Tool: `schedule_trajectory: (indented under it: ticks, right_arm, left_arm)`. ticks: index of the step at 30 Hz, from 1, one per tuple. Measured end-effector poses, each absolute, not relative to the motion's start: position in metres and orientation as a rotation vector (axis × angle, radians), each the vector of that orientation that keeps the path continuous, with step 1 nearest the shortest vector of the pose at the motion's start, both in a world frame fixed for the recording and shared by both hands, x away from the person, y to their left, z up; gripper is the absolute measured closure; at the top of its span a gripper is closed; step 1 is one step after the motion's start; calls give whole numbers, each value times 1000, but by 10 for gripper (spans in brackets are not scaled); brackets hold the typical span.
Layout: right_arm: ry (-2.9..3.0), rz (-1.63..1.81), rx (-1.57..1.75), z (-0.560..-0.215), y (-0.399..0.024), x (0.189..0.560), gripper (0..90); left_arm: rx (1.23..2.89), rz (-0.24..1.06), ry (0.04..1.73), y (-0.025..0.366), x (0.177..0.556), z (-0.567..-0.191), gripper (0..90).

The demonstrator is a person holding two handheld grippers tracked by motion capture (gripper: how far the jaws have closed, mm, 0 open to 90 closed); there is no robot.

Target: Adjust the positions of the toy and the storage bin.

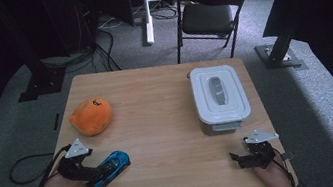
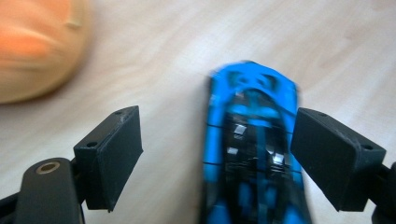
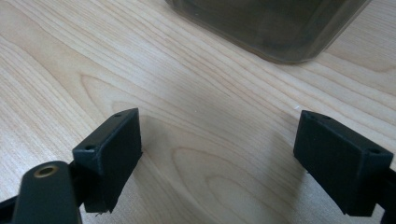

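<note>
I'm seeing my blue toy car [image 1: 110, 168] sitting upright on its wheels at about seven o'clock on the table, black-windowed, its nose pointing toward two o'clock.

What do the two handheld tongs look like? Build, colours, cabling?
Both the left tongs and the right tongs are black, each with a grey three-cornered plate on top and a black cable trailing off. Their jaws end in blocky black pads with small screw holes.

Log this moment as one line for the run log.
left claw: open around blue toy car | right claw: open, empty | lidded box: closed
</note>
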State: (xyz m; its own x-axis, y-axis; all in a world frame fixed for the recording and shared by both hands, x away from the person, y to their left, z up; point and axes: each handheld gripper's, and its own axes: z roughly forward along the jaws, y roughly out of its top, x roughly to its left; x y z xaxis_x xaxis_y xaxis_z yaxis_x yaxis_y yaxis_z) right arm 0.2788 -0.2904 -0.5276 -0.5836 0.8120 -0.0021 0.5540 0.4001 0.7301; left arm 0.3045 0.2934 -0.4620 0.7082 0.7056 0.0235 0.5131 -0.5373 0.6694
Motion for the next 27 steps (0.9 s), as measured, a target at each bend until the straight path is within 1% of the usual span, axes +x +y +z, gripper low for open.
schedule_trajectory:
  ticks: [3, 8, 13, 15, 25, 27]
  right_arm:
    - [2305, 998, 1181, -528, -290, 279, 148]
    - [2306, 998, 1183, -528, -291, 279, 148]
    - [2304, 998, 1180, -528, -290, 279, 148]
    - [2304, 998, 1180, -528, -290, 279, 148]
    - [2304, 998, 1179, -528, -290, 279, 148]
    - [2305, 998, 1180, -528, -291, 279, 148]
  left_arm:
    - [2237, 417, 947, 298, 309, -459, 175]
    - [2204, 517, 1016, 306, 329, -449, 176]
    - [2186, 530, 1056, 312, 352, -443, 178]
    - [2170, 523, 1098, 315, 364, -443, 178]
    - [2172, 612, 1164, 325, 401, -435, 181]
    - [2187, 613, 1182, 328, 411, -435, 181]
